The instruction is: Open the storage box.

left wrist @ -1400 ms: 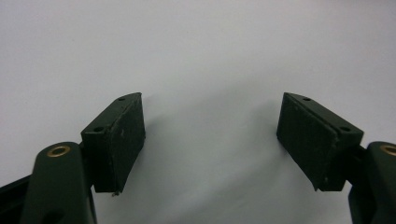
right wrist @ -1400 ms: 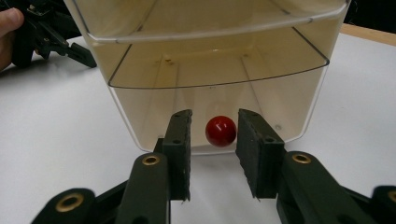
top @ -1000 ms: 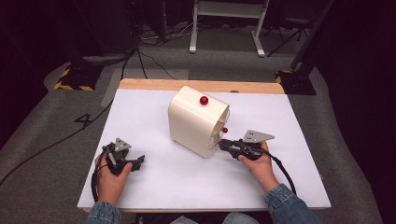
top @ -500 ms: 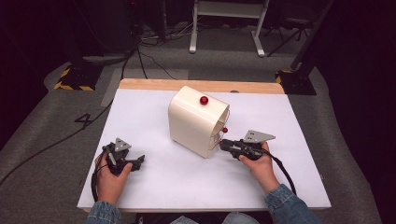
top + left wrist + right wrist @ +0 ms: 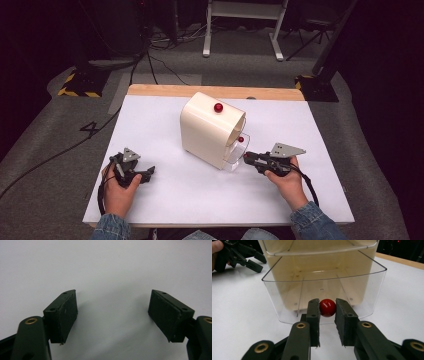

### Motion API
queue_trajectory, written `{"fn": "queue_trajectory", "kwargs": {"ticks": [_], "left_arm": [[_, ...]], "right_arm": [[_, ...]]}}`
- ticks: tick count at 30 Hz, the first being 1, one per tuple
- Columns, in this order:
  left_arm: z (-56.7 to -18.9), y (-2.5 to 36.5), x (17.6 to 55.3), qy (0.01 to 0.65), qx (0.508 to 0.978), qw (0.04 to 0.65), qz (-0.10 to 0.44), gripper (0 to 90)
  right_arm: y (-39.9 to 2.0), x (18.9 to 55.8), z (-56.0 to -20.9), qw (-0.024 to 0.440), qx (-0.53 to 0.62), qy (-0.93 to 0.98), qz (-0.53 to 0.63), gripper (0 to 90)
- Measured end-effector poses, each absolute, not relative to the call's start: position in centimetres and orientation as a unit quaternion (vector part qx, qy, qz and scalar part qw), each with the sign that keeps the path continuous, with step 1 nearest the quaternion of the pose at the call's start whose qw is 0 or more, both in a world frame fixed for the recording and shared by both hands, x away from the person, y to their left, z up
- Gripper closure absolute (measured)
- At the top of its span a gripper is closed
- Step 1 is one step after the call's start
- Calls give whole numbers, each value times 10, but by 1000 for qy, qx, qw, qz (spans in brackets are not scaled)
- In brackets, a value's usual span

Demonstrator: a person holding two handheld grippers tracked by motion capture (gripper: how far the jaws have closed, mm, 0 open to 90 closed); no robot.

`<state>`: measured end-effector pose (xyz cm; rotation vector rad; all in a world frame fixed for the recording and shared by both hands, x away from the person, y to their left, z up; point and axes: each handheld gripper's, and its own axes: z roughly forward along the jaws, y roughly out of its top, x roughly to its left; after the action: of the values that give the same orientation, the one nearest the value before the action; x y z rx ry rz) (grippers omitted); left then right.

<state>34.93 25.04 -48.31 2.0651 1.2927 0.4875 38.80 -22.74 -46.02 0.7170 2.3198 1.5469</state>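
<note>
At the left of the white tabletop (image 5: 165, 200), near its front edge, the left gripper (image 5: 148, 173) is held low in a person's left hand (image 5: 119, 192), well apart from everything else on the surface. In the left gripper view its two black pads (image 5: 65, 315) are seen spread wide, released, with only bare white surface between them.

Toward the middle of the tabletop, closer to the back edge with its strip of bare wood, a cream cabinet (image 5: 207, 127) with a rounded top is stood upright. A red knob (image 5: 218, 107) is set on its upper face. From the cabinet's lower right side a clear plastic drawer (image 5: 234, 161) is seen drawn partway out; a second clear drawer front above it carries a small red knob (image 5: 241, 139) of its own.

To the right, the right gripper (image 5: 246, 156) is held level in the person's right hand (image 5: 284, 177), a denim cuff showing at the wrist near the front edge. In the right gripper view its jaws are clenched on the drawer's red ball knob (image 5: 327, 307), which is pinched between the two pads (image 5: 314, 312) at the front wall of the drawer (image 5: 287, 300). The left gripper (image 5: 242, 257) is caught in the far upper left corner of that view.
</note>
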Motion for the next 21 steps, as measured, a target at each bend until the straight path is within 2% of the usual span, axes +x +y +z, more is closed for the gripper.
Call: {"fn": "queue_trajectory", "kwargs": {"ticks": [21], "left_arm": [[-483,251,349,493,787,322,184,237]], "right_arm": [[-271,357,-451,133,266,790,537,741]]}}
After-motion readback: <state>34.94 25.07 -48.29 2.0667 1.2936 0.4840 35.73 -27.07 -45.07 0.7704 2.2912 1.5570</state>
